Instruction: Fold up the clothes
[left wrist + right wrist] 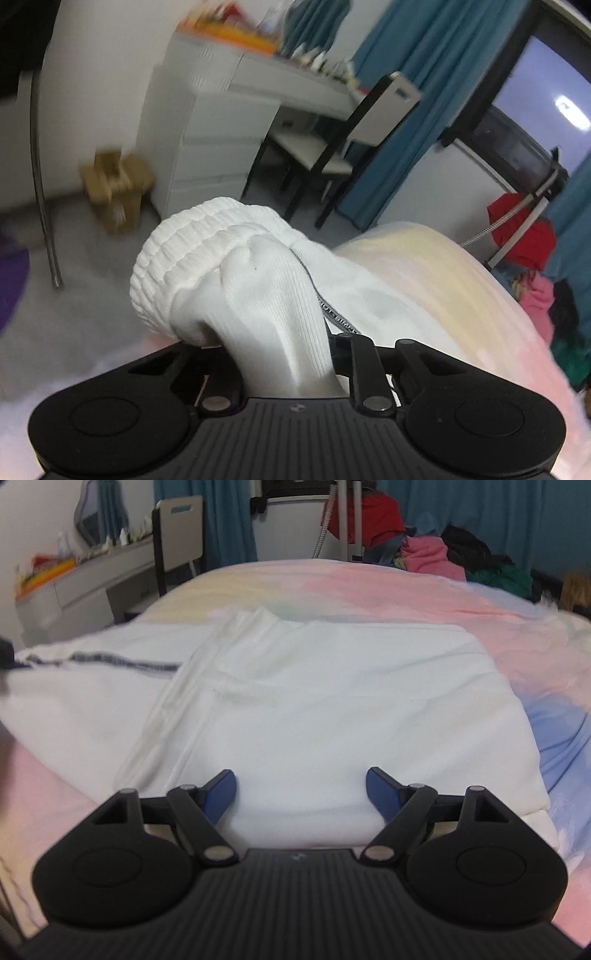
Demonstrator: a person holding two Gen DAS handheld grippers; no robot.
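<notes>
**Sleeve cuff going up, body lying flat**

Cloth is sitting in two places. The left hand-held gripper (291, 362) is pinching the ribbed cuff (192, 258) of a white zip jacket (314, 709), and the cuff is bunching up right in front of it, lifted over the bed (424, 587). The sleeve is running back toward the jacket body. The right hand-held gripper (301, 794) is hanging just over the near edge of the jacket with its blue fingers (382, 794) spread wide, gripping nothing. The jacket is lying long from left to right, partly folded, soft and smooth, with a dark zip line (122, 662) on its left side. The left one is probably the one to lay the sleeve across.
</notes>
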